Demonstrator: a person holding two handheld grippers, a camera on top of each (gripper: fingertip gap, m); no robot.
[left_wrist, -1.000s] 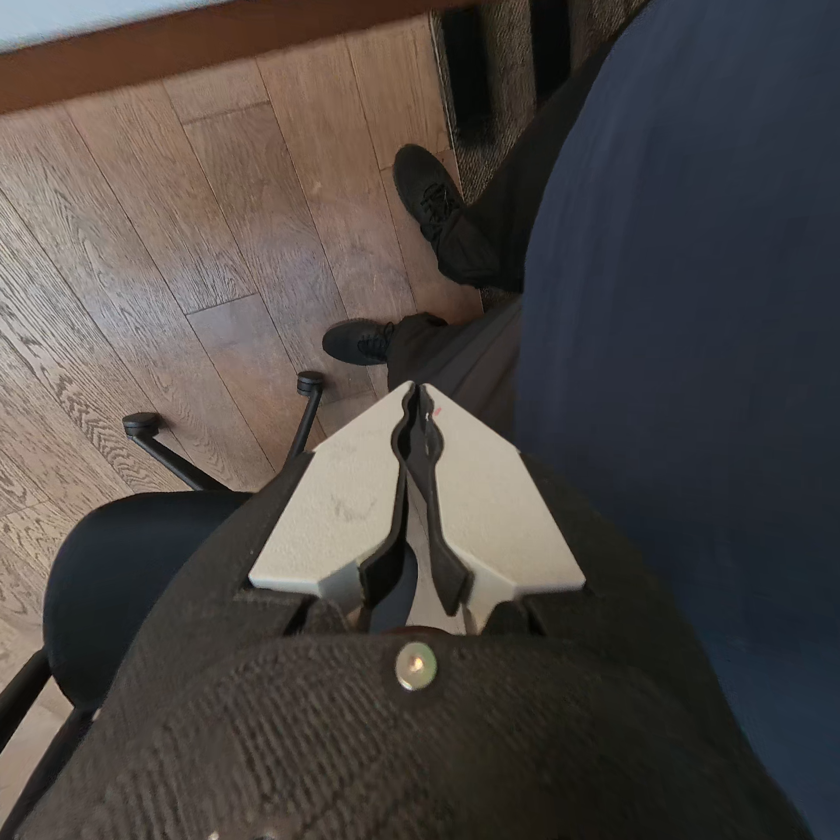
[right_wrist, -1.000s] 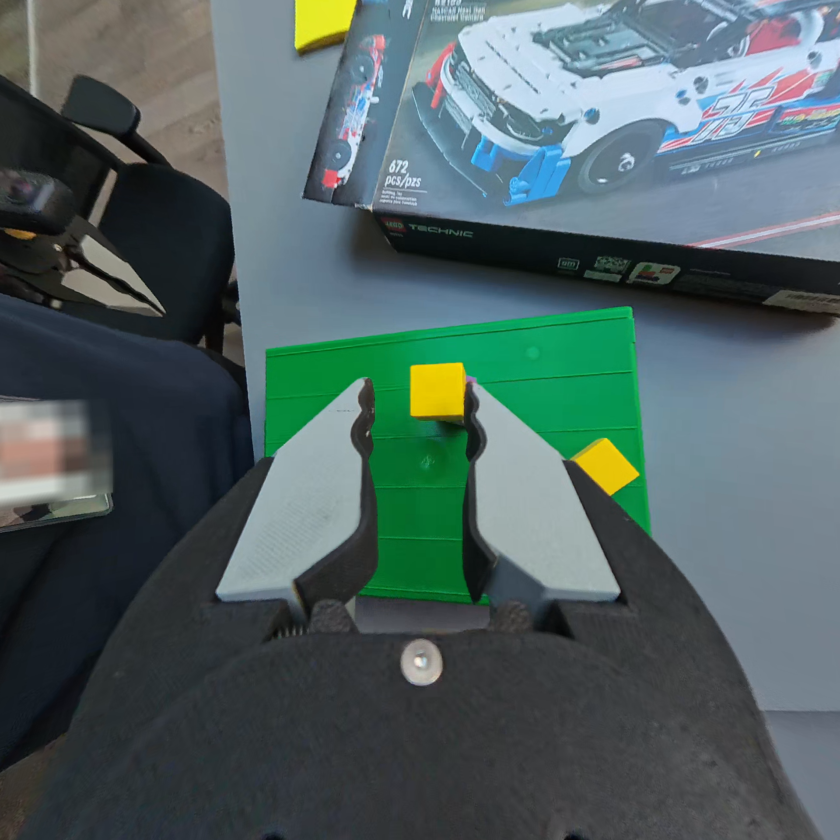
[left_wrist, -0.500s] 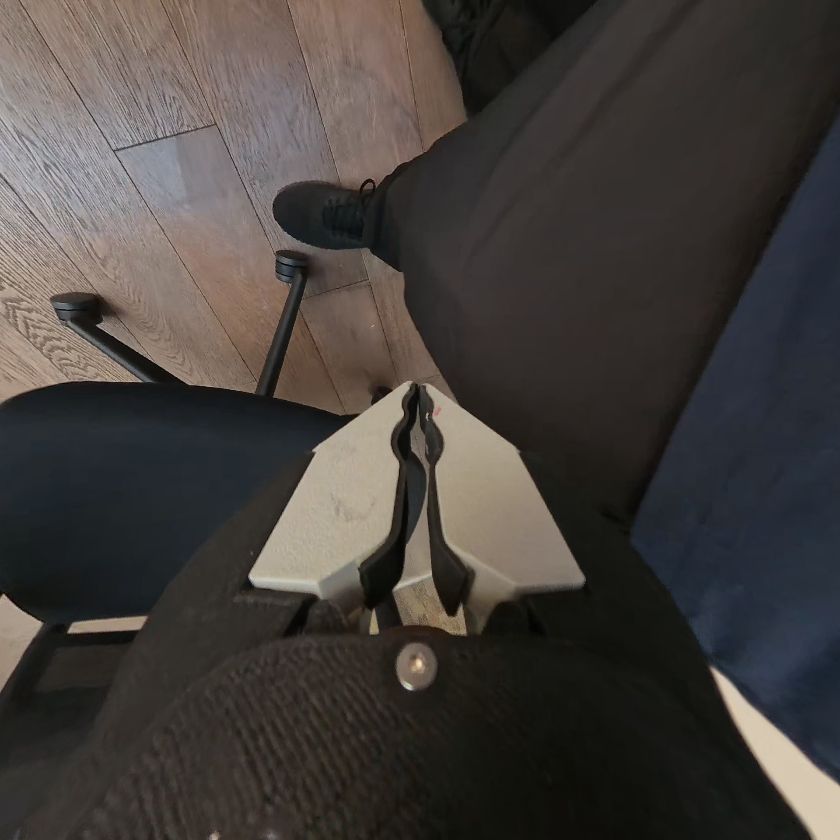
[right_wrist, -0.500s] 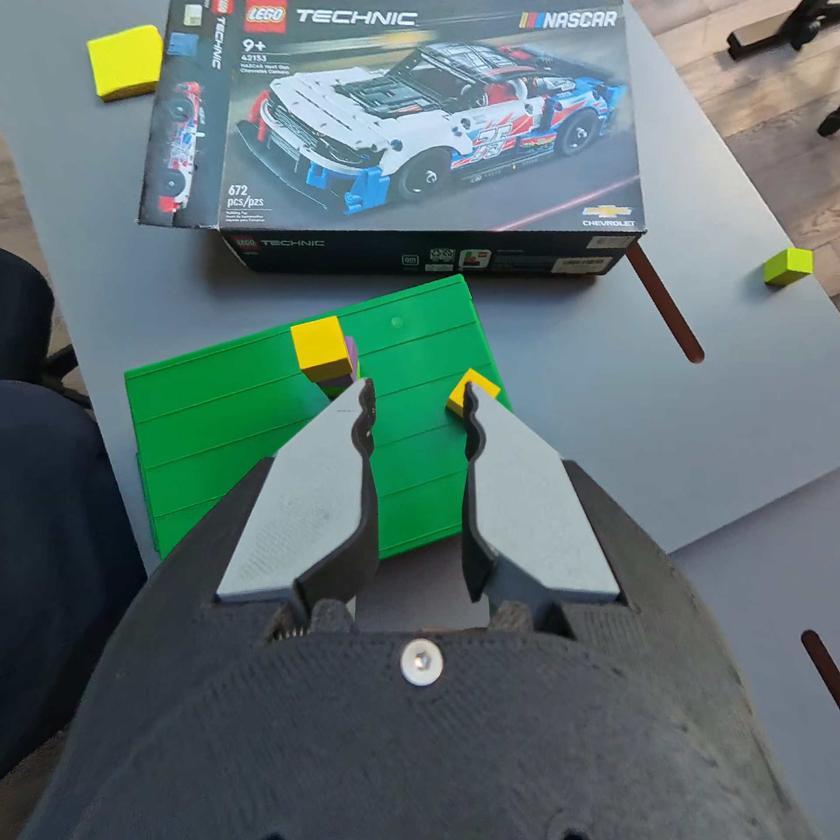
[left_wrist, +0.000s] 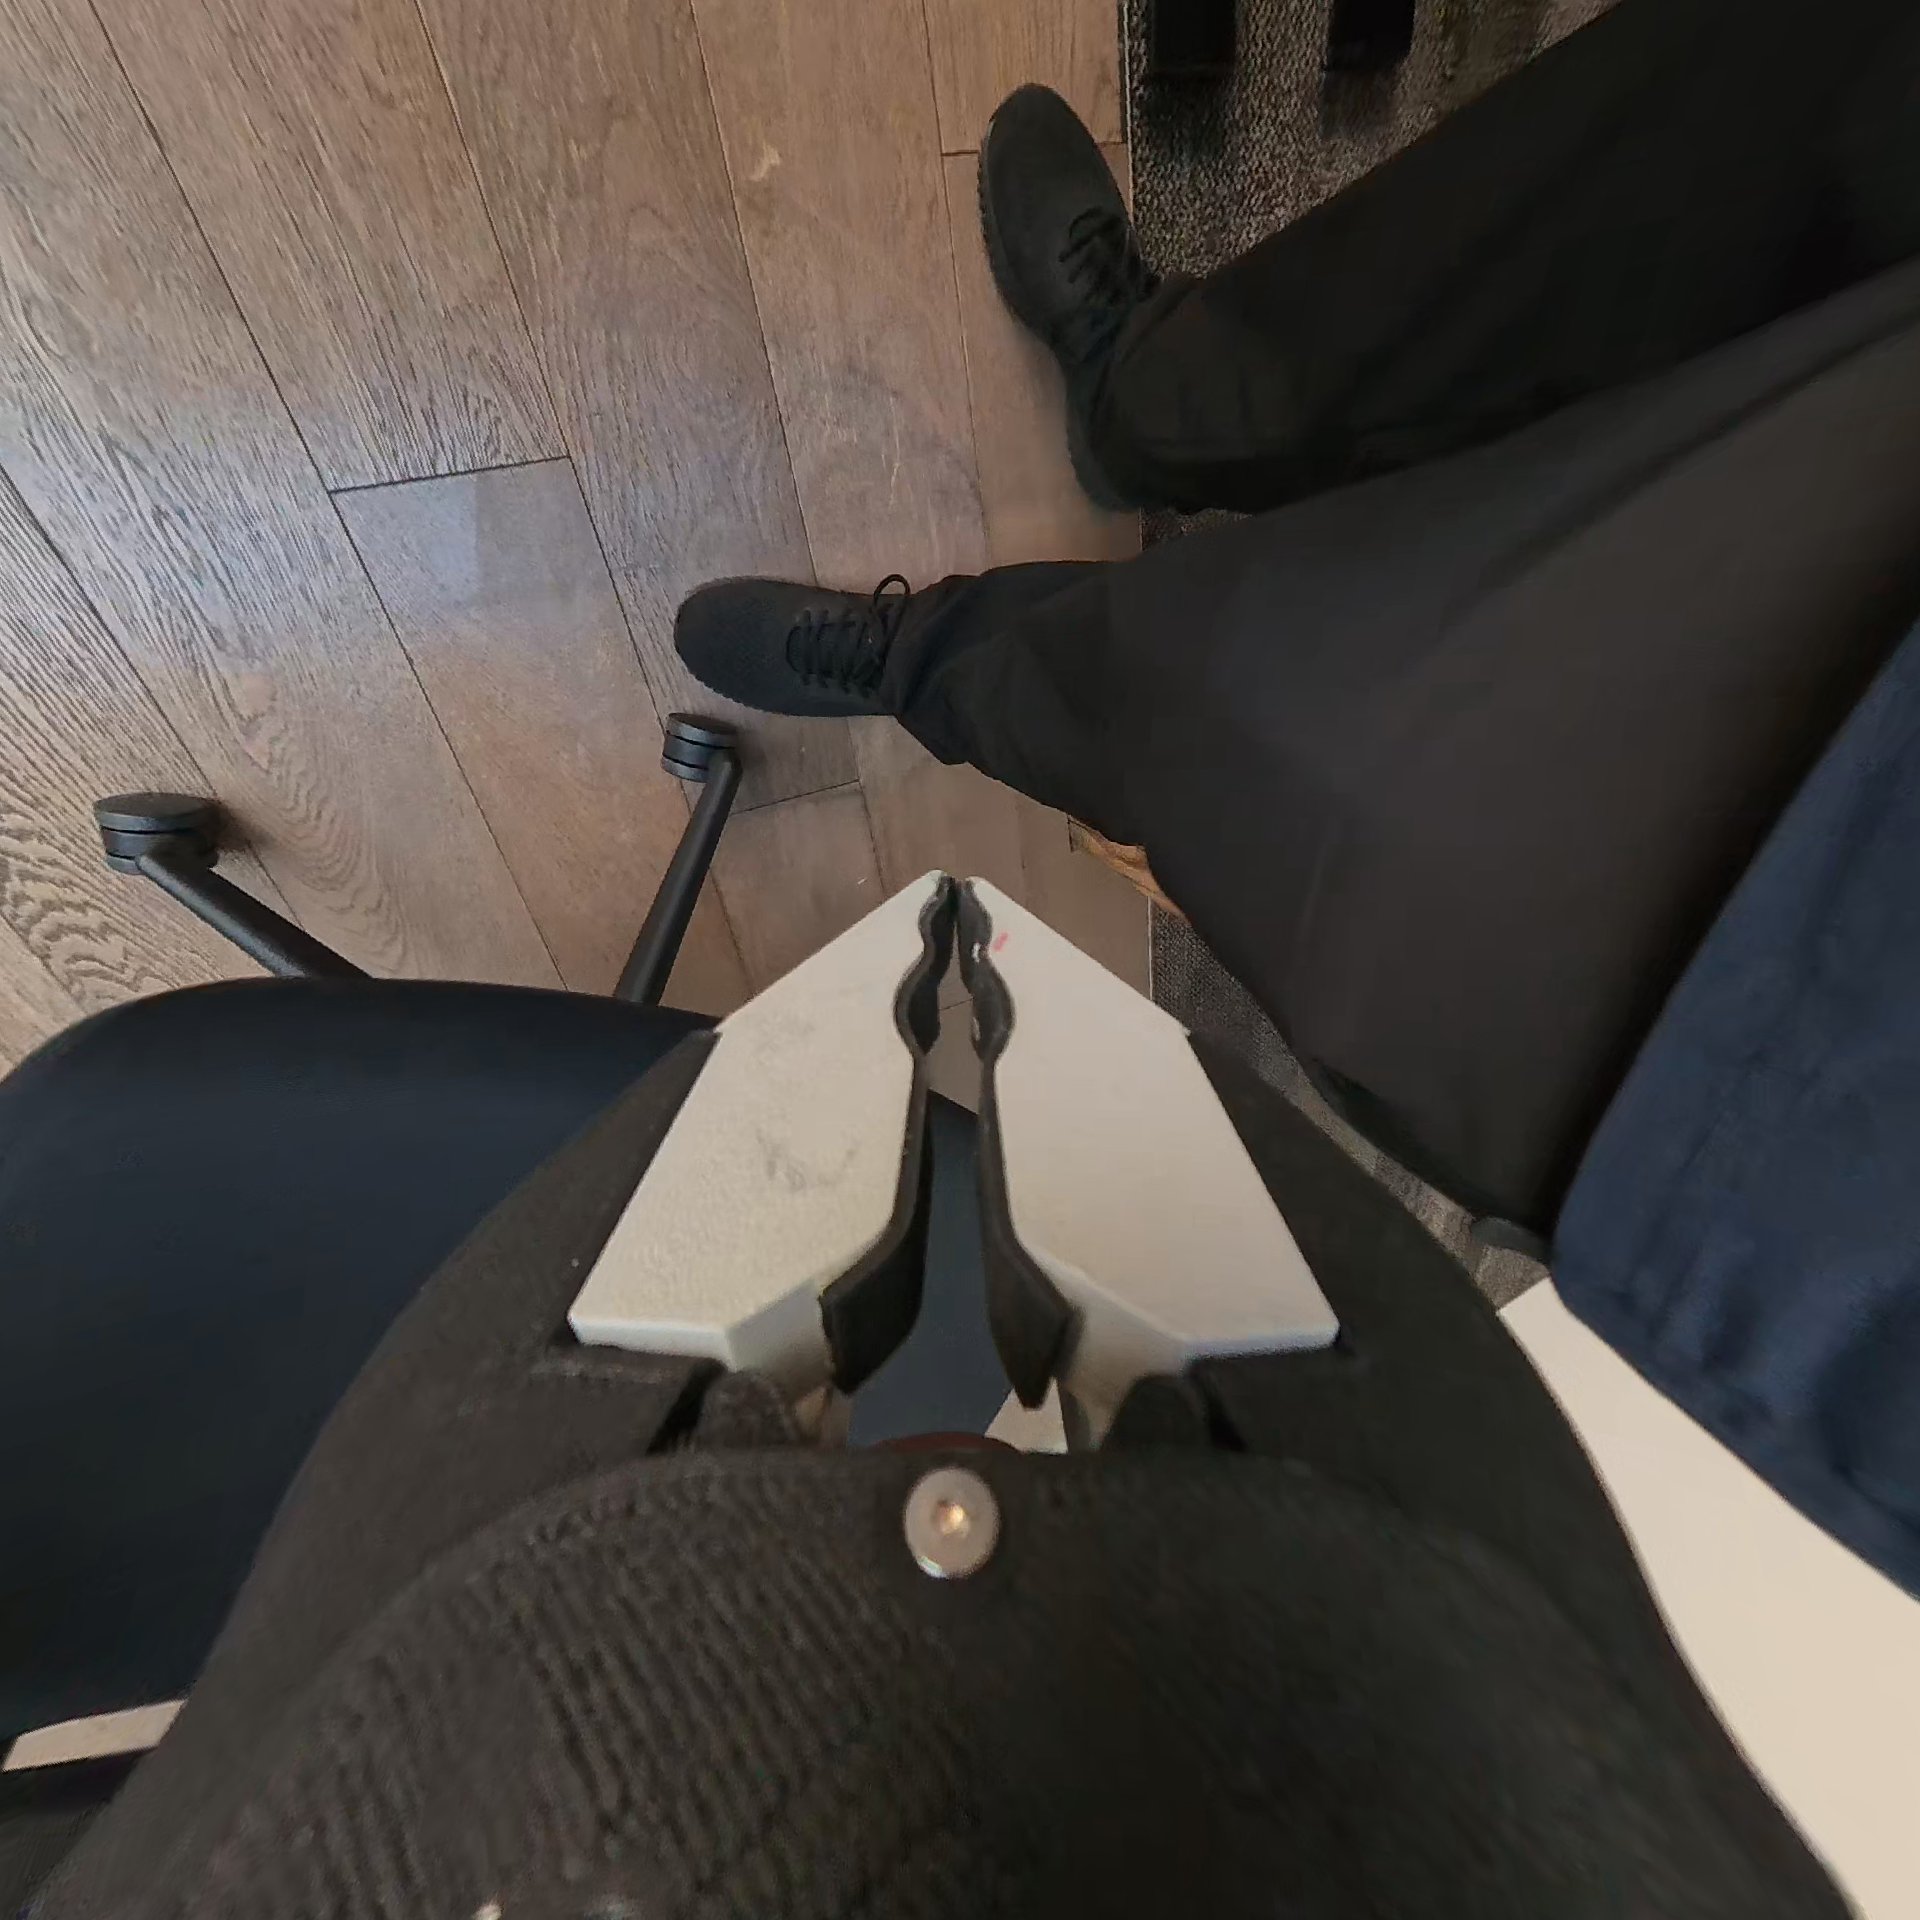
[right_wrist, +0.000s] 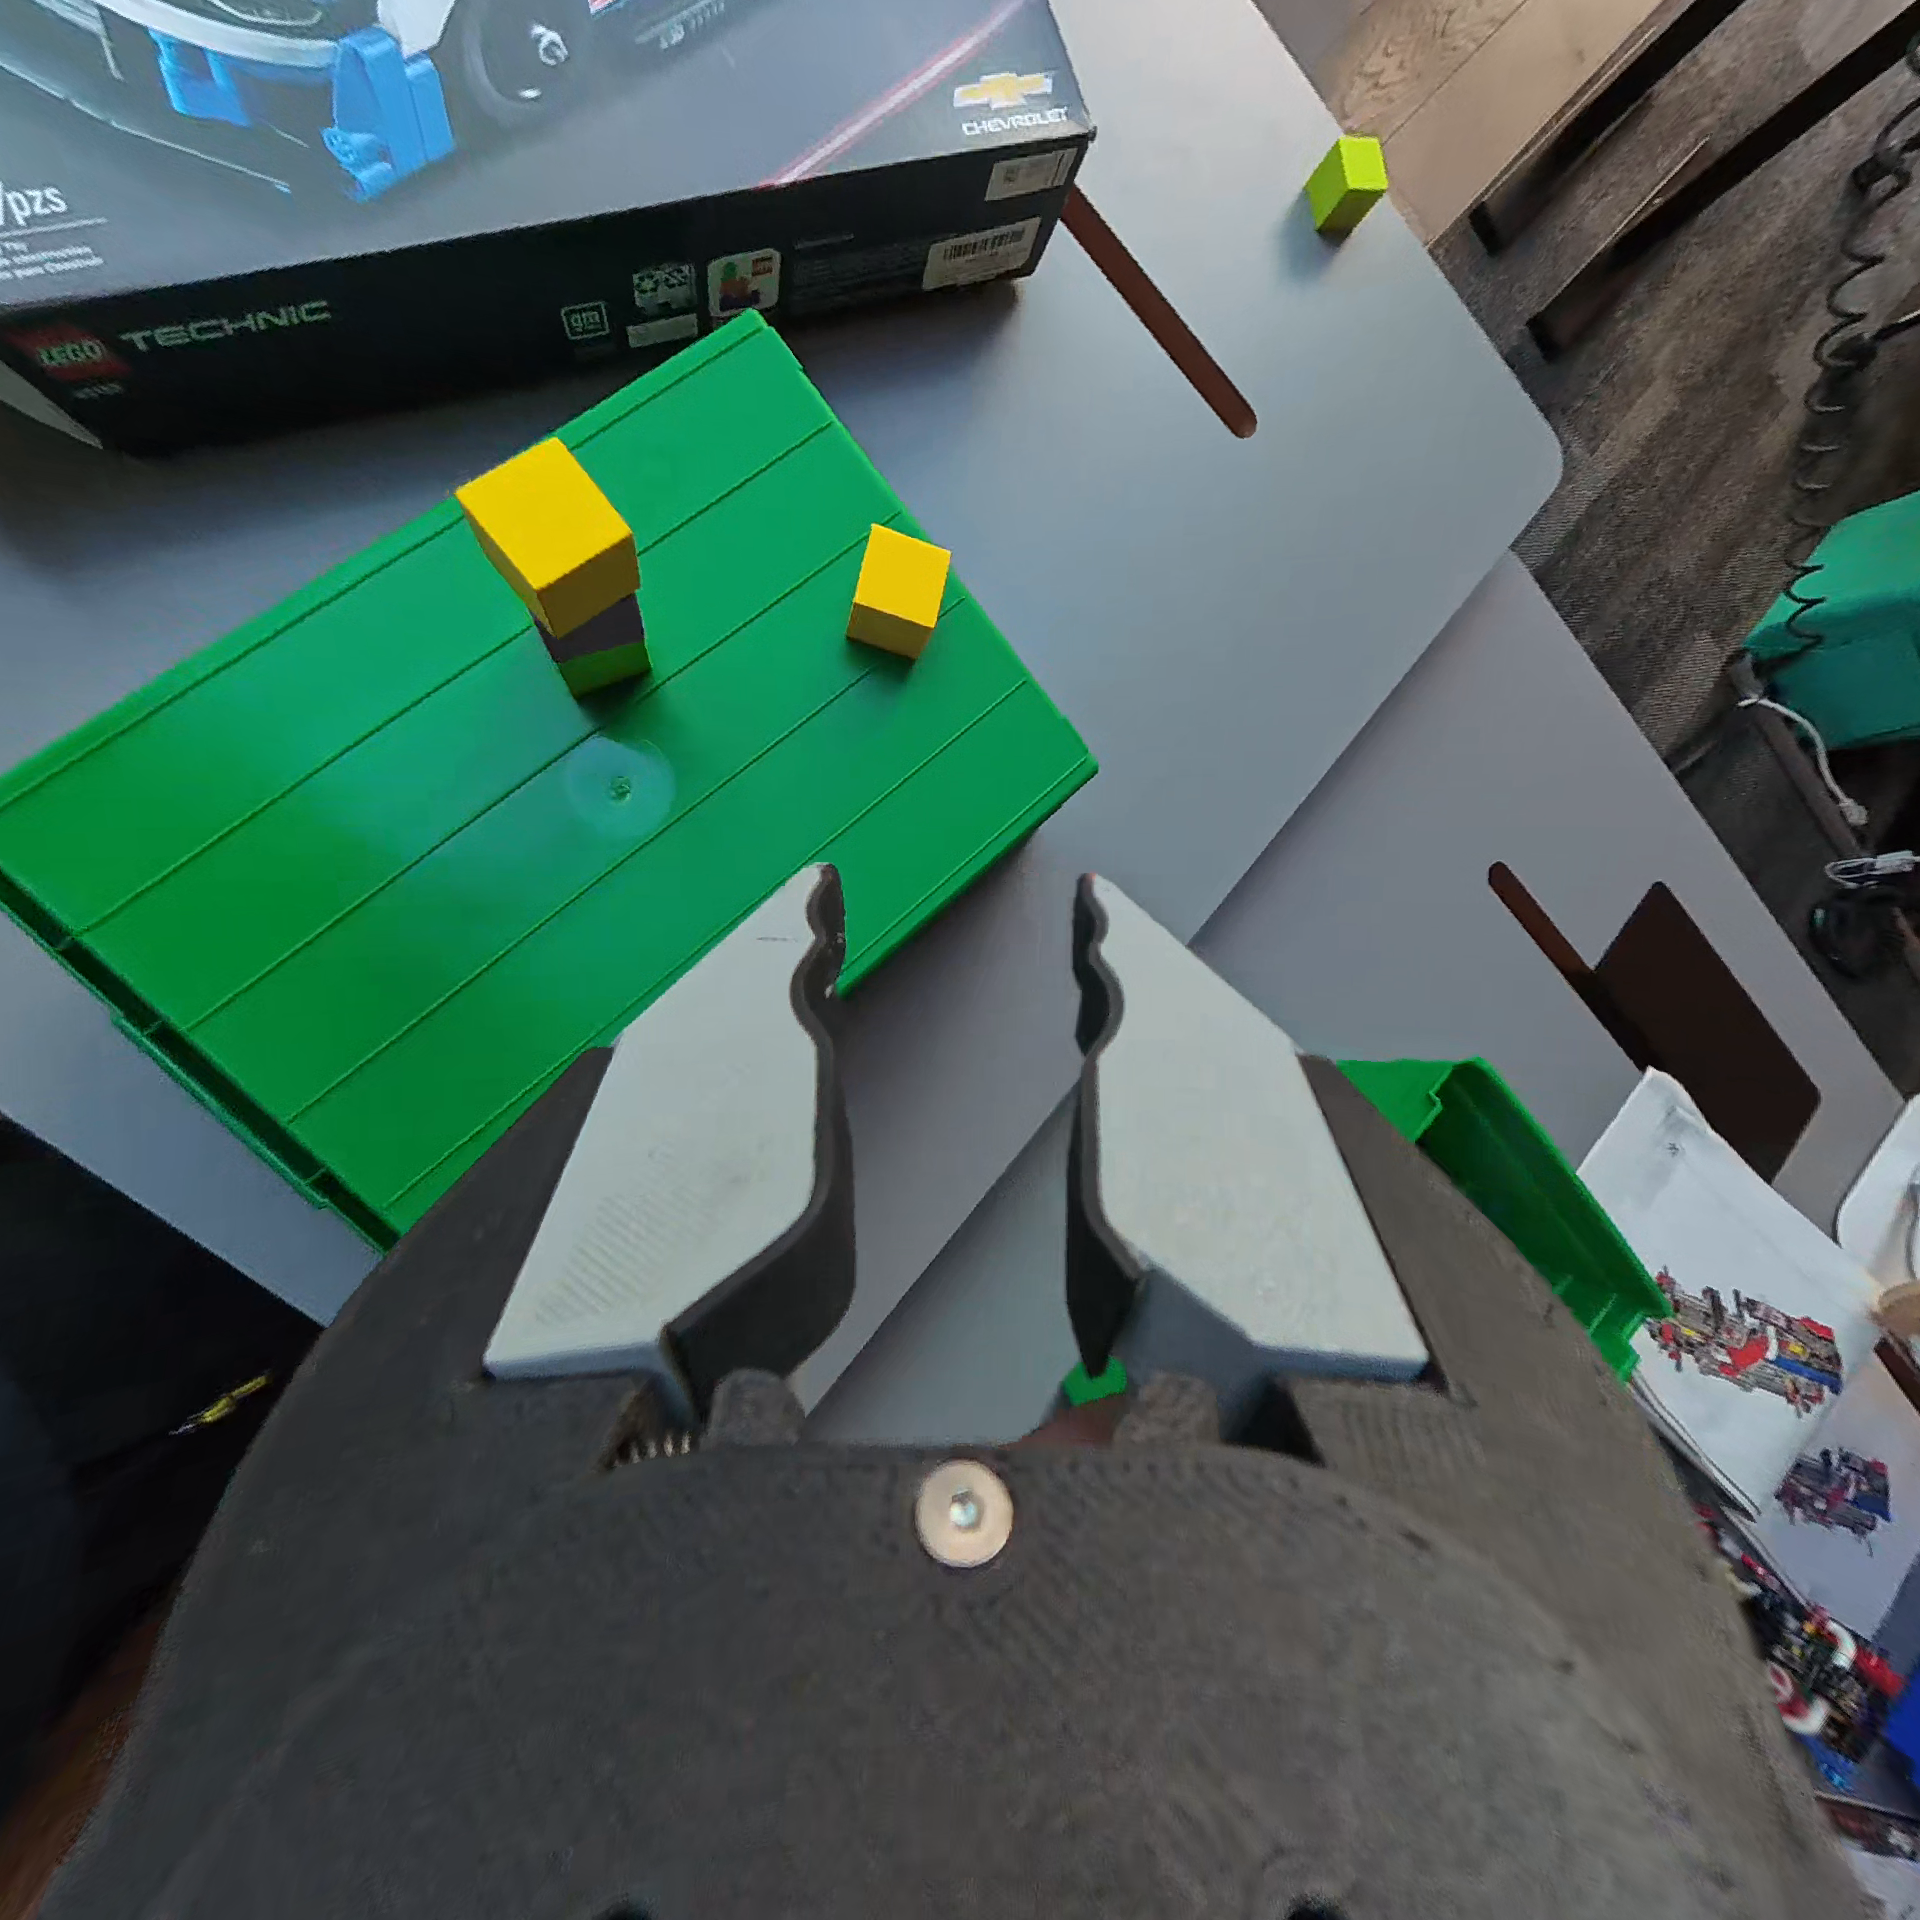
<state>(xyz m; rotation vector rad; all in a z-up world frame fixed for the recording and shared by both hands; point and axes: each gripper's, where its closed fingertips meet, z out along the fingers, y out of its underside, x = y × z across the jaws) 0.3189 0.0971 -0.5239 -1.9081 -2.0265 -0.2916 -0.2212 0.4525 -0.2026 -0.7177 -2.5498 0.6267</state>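
Green bin (right_wrist: 1496, 1153) beside open right tool (right_wrist: 956, 904).

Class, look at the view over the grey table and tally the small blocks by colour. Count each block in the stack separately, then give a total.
Yellow: 2, one topping the stack, one alone on the green board
Dark grey or purple: 1, mid-stack
Lime green: 2, one at the stack's base, one near the table's far edge
Total: 5
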